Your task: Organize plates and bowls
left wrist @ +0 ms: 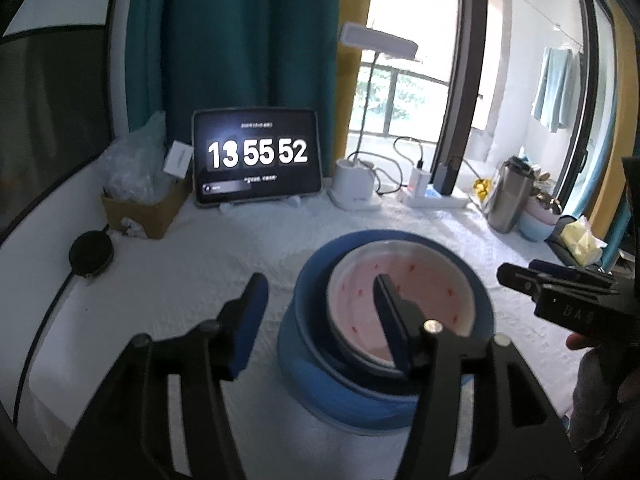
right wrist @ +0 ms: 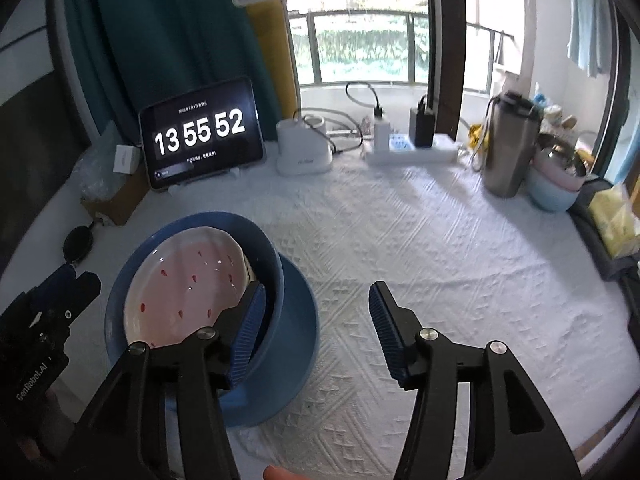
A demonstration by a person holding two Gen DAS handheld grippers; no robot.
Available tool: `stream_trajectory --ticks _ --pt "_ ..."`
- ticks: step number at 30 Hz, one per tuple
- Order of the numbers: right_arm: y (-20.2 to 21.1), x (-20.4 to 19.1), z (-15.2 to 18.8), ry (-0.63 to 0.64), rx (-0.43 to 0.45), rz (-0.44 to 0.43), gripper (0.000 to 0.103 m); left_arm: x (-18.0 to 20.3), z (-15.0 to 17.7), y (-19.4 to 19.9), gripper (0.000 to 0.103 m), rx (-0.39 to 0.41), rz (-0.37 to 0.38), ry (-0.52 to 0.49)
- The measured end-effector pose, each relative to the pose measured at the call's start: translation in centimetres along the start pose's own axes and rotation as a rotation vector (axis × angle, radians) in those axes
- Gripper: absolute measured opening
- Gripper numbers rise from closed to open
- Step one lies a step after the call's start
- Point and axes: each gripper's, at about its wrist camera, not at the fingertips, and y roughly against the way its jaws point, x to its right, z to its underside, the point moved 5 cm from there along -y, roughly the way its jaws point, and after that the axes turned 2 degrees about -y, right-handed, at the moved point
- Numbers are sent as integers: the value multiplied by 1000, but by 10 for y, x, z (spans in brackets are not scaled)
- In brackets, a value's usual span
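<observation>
Pink plate [right wrist: 188,284] sits nested in the blue bowl [right wrist: 276,264] atop the blue plate [right wrist: 296,360] on the white cloth [right wrist: 440,280]: stack looks finished. Left gripper [left wrist: 320,300] and right gripper [right wrist: 316,320] both spread wide, empty.

A pink plate [right wrist: 188,280] with red specks sits in blue bowls [right wrist: 288,344] on a white quilted cloth [right wrist: 440,260].
</observation>
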Motion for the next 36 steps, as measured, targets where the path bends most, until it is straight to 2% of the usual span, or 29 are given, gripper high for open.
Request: stream_trajectory --ticks 7,11,21,36 --pt "26 6 8 9 39 8 58 13 -4 24 58 28 29 4" --pt "39 11 13 4 55 13 58 20 -4 34 72 31 50 11" --pt "78 22 22 4 111 31 58 36 -5 69 74 76 99 18" --pt "147 33 35 20 231 67 58 50 1 119 76 199 87 -59"
